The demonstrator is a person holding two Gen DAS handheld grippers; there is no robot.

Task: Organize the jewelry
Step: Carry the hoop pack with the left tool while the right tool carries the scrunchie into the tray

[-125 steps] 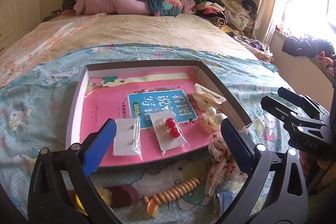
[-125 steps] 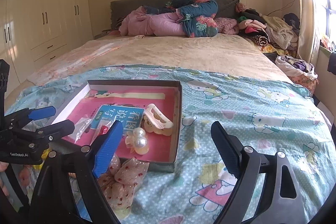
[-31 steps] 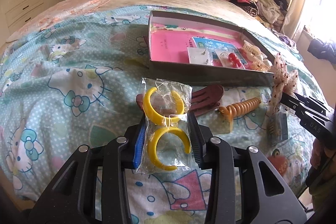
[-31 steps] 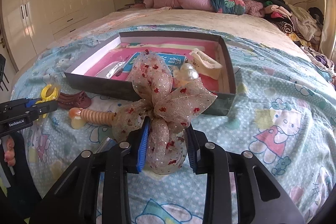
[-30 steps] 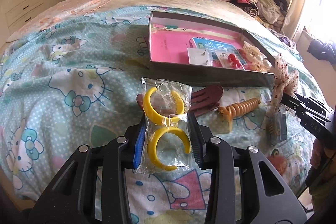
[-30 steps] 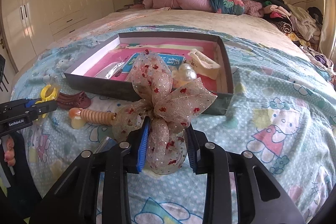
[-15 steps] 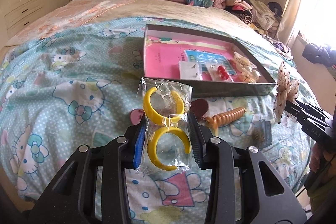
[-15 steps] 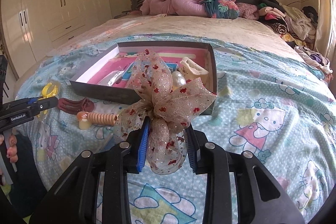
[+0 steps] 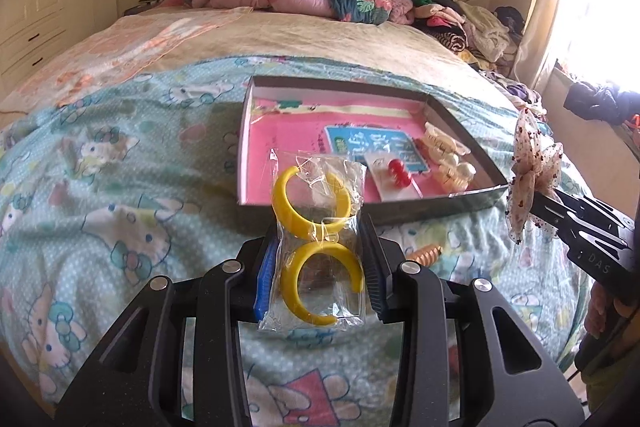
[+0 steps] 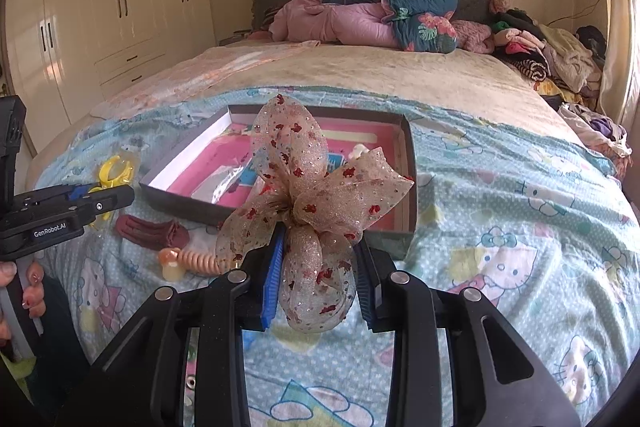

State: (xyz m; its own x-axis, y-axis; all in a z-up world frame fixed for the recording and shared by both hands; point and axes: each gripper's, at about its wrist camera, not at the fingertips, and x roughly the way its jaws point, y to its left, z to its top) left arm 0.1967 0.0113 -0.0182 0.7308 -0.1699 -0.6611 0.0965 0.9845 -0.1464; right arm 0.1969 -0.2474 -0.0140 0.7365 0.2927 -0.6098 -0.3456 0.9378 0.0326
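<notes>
My left gripper (image 9: 318, 259) is shut on a clear bag with two yellow hoop earrings (image 9: 316, 227), held above the bedspread in front of the pink-lined box (image 9: 256, 115). My right gripper (image 10: 318, 275) is shut on a sheer bow hair clip with red specks (image 10: 308, 187), also held in front of the box (image 10: 412, 163). The bow also shows at the right of the left wrist view (image 9: 528, 171). The box holds red bead earrings (image 9: 398, 173), a cream claw clip (image 9: 440, 145) and pearl pieces (image 9: 456, 173).
A maroon hair clip (image 10: 152, 231) and an orange spiral hair clip (image 10: 196, 261) lie on the bedspread in front of the box. Folded quilts (image 10: 380, 15) and clothes (image 10: 536, 55) are piled at the head of the bed. Wardrobes (image 10: 100, 19) stand at the left.
Both grippers have lifted and drawn back from the bedspread with their items still held. Earlier both were open and empty near the box.
</notes>
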